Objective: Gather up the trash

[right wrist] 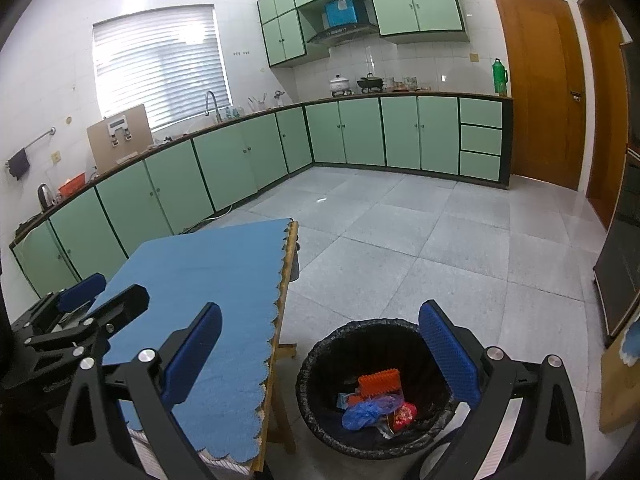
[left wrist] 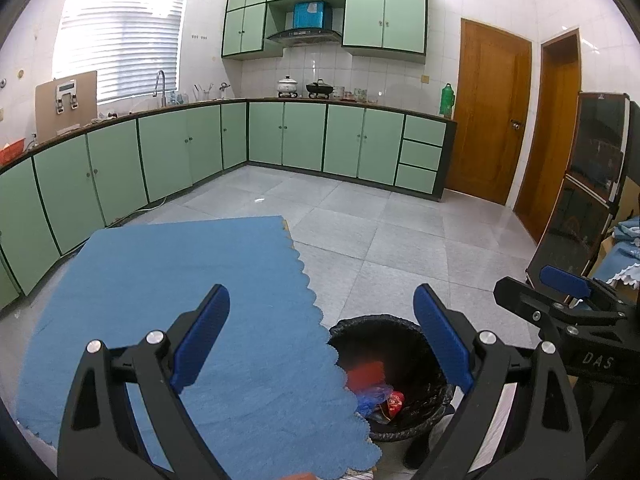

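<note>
Collect trash, late stage. The left gripper (left wrist: pixel 322 340) and right gripper (right wrist: pixel 320 354) both hang with fingers spread wide and nothing between the pads, consistent with a load already dropped. The bin (right wrist: pixel 320 344), lined with a black bag, stands on the floor (right wrist: pixel 400 240) just beside the table edge, placed so that items can be carried off the table and let fall without a long reach. The trash (right wrist: pixel 376 400) lies inside the bin: an orange ridged piece, a crumpled blue bag and a red wrapper, with smaller scraps beneath that are too dark to identify. The right gripper sits above the bin mouth; the left sits partly over the cloth (left wrist: pixel 180 280). The cloth covers the table (right wrist: pixel 290 256) and appears bare in both views, though the near edge is hidden by the grippers, so the task looks close to finished.
</note>
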